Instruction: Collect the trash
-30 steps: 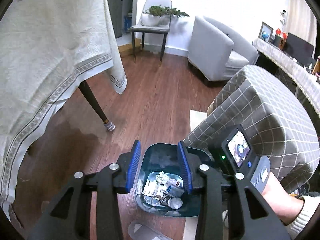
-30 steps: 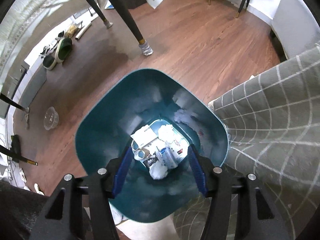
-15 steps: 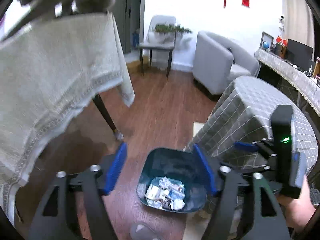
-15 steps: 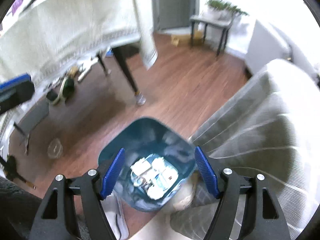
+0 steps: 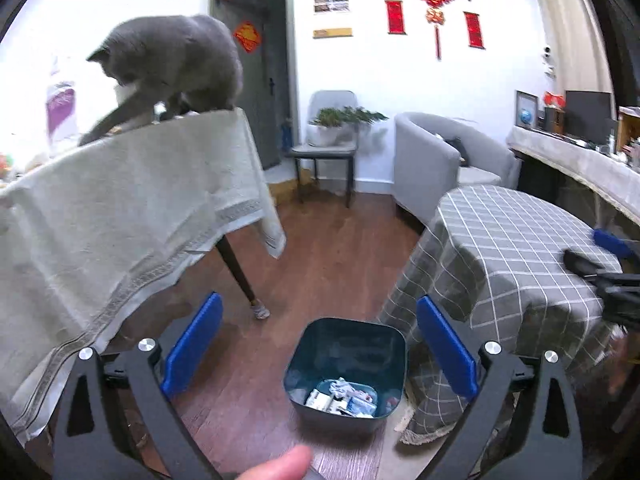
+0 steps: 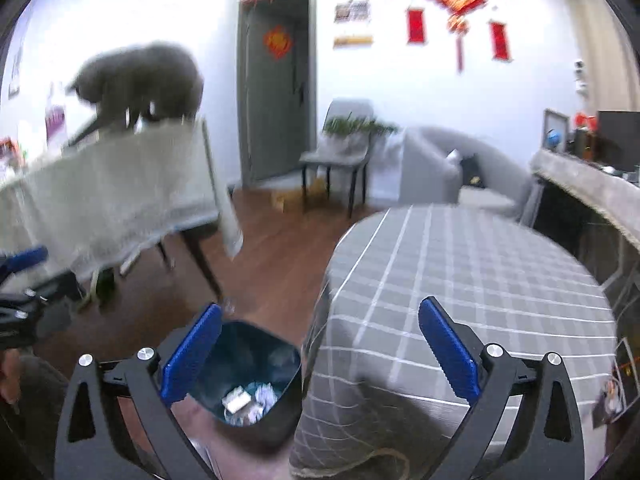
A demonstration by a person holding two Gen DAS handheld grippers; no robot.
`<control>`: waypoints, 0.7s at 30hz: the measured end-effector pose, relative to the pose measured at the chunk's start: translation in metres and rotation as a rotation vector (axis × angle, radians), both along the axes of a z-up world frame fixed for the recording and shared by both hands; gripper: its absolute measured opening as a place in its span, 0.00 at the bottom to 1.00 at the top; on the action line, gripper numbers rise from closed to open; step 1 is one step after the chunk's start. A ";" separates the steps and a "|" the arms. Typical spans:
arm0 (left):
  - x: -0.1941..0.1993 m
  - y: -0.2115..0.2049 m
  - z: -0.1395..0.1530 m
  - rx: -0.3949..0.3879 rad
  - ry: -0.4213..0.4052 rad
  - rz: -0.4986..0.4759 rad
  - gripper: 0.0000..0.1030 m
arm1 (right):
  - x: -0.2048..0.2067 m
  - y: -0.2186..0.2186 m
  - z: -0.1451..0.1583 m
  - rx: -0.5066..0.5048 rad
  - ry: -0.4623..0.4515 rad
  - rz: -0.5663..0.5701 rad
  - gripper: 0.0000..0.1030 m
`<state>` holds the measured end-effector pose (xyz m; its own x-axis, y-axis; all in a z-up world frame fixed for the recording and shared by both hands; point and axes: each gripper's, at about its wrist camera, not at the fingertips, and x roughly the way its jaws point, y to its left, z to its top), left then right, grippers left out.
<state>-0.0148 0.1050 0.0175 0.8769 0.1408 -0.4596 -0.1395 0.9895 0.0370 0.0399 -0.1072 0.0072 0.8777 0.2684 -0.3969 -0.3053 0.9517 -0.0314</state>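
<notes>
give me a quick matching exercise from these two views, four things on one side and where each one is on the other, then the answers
Things:
1. grey cat
2. teal bin
3. potted plant
4. crumpled trash

Places:
A. on the grey chair by the door
B. on the floor beside the checked cloth
C. on the table with the pale cloth
D. at the bottom of the bin

Pairs: 1-C, 2-B, 3-A, 4-D

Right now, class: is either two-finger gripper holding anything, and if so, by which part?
Nothing is held. The left gripper and right gripper are both opening, empty between their blue pads; the trash lies in the dark teal plastic bin.
</notes>
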 end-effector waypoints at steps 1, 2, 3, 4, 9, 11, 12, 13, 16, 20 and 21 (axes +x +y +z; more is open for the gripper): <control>-0.002 -0.001 0.001 0.004 -0.001 0.001 0.96 | -0.008 -0.006 0.005 -0.014 -0.016 -0.004 0.97; -0.007 -0.005 0.003 0.016 -0.008 0.000 0.97 | -0.017 -0.011 0.009 -0.040 -0.038 -0.011 0.97; -0.014 -0.009 0.006 0.039 -0.022 -0.003 0.97 | -0.025 -0.015 0.012 -0.068 -0.058 -0.020 0.97; -0.021 -0.012 0.008 0.062 -0.032 -0.005 0.97 | -0.036 -0.022 0.013 -0.098 -0.077 -0.034 0.96; -0.047 -0.010 0.009 0.028 -0.048 0.003 0.97 | -0.064 -0.061 0.017 -0.068 -0.081 -0.117 0.97; -0.057 -0.011 0.007 0.019 -0.057 -0.005 0.97 | -0.073 -0.069 0.018 -0.056 -0.081 -0.141 0.97; -0.061 -0.010 0.007 0.016 -0.060 -0.009 0.97 | -0.076 -0.073 0.018 -0.053 -0.075 -0.149 0.97; -0.063 -0.010 0.007 0.013 -0.064 -0.009 0.97 | -0.081 -0.079 0.017 -0.048 -0.069 -0.156 0.97; -0.069 -0.014 0.008 0.009 -0.070 -0.013 0.97 | -0.096 -0.093 0.015 -0.021 -0.057 -0.166 0.97; -0.072 -0.024 -0.001 0.025 -0.035 -0.059 0.97 | -0.100 -0.107 0.007 0.019 -0.008 -0.151 0.97; -0.073 -0.026 -0.001 0.031 -0.037 -0.060 0.97 | -0.098 -0.107 0.006 0.023 0.008 -0.141 0.97</control>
